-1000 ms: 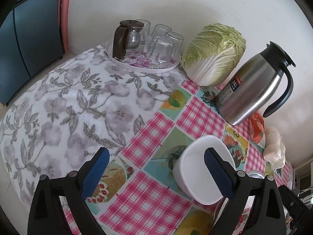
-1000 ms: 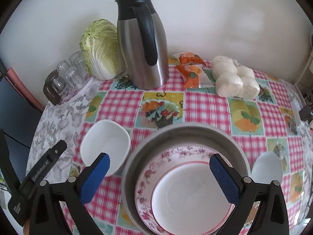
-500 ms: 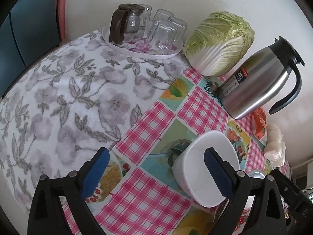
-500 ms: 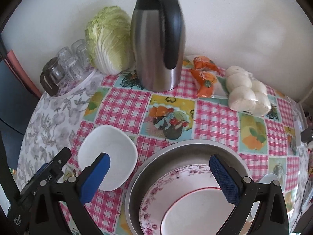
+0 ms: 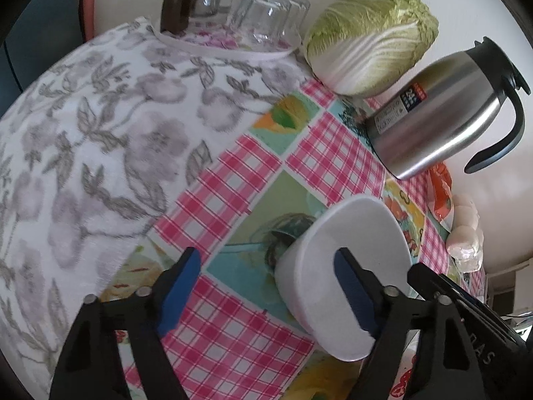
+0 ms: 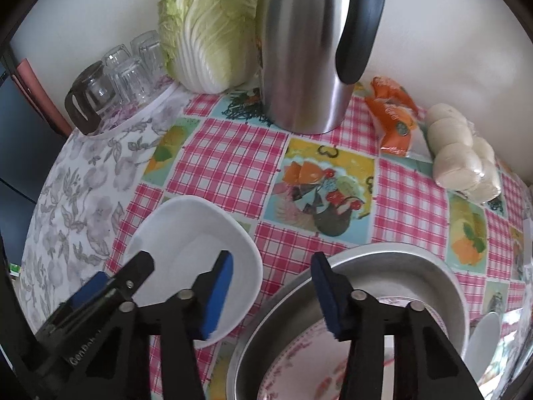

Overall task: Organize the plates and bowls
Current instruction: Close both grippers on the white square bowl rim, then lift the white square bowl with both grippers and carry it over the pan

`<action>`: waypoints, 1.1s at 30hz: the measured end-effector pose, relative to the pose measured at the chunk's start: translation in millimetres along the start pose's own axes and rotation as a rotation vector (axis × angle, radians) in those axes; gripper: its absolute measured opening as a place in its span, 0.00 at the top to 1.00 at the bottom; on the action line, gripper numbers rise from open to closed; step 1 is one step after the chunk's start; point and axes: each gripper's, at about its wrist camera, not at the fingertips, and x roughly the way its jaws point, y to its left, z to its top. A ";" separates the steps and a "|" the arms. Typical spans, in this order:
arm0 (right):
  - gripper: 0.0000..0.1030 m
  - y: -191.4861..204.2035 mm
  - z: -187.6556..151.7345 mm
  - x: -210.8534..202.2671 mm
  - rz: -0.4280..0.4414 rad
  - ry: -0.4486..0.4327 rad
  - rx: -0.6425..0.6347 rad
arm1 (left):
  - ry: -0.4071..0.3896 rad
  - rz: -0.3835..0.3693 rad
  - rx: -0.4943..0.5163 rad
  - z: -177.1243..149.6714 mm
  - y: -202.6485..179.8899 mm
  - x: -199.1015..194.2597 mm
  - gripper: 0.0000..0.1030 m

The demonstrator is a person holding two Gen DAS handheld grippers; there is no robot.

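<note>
White bowl [image 5: 346,266] rim between the left tool's [image 5: 266,286] blue pads.

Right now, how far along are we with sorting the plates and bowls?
Done: a floral plate with a white dish on it already sits in the metal basin. In hand: nothing gripped yet. The left hand-held gripper straddles the white bowl's near wall, jaws just closing; the right hand-held gripper straddles the basin rim, also closing. Left: the white bowl and everything else.

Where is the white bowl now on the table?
In the right wrist view the white bowl stands lower left on the checked cloth, just left of the metal basin, in front of the cabbage.
</note>
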 end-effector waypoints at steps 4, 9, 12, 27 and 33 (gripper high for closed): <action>0.65 1.8 1.4 8.1 0.013 0.009 -0.005 | 0.026 -0.037 -0.016 -1.7 -0.6 9.6 0.44; 0.70 1.0 2.6 15.7 0.019 0.015 0.001 | 0.047 -0.056 -0.030 -5.0 -1.3 18.7 0.57; 0.75 0.2 2.1 22.1 0.037 0.024 0.006 | 0.061 -0.057 -0.039 -6.7 -1.4 24.3 0.60; 0.85 8.9 -6.6 29.1 0.097 0.043 0.001 | 0.049 -0.174 -0.117 -7.8 14.9 18.4 0.77; 0.85 6.8 -9.0 14.9 0.133 0.021 0.023 | 0.016 -0.172 -0.083 -7.2 12.2 -6.2 0.77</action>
